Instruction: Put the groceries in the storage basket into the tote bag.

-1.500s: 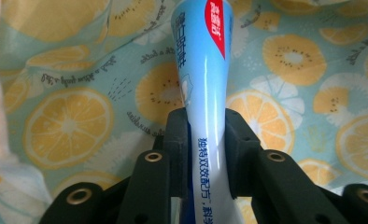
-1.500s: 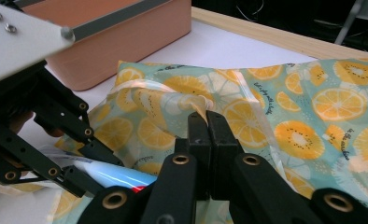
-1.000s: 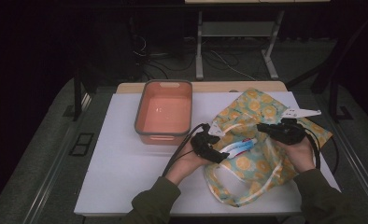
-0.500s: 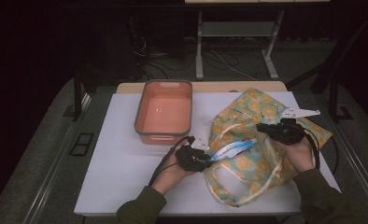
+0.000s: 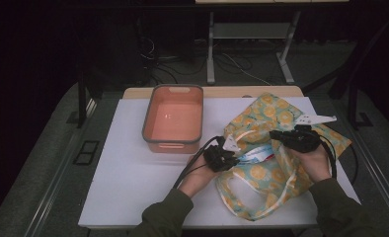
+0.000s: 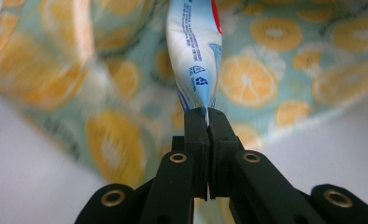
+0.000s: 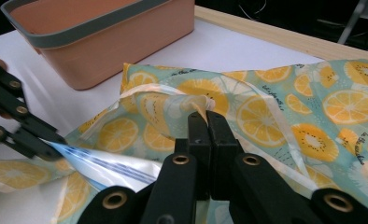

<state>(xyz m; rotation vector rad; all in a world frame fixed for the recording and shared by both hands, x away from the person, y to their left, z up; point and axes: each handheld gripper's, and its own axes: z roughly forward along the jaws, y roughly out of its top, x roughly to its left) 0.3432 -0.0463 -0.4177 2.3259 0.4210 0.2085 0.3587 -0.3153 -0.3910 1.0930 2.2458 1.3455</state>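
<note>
A teal tote bag (image 5: 281, 116) printed with orange slices lies on the right half of the white table. A white-and-blue toothpaste tube (image 5: 254, 154) sticks out of its opening toward the left. My left gripper (image 5: 228, 159) is shut on the tube's flat crimped end (image 6: 196, 46), with the bag (image 6: 257, 79) right behind it. My right gripper (image 5: 276, 134) is shut on a fold of the bag's rim (image 7: 198, 102) and holds it raised. In the right gripper view the tube (image 7: 102, 168) runs under that rim, and the left gripper (image 7: 46, 144) is at the left.
A salmon-coloured bin (image 5: 172, 146) with a grey rim stands just left of the bag, and nothing shows inside it. The bag's long handles (image 5: 242, 207) trail toward the table's front edge. Bare white table (image 5: 128, 173) lies to the left. Black cables (image 5: 192, 163) run from the left gripper.
The left gripper, holding the tube, drew back left and toward me, then shifted a little right again. The right gripper has stayed on the bag's rim.
</note>
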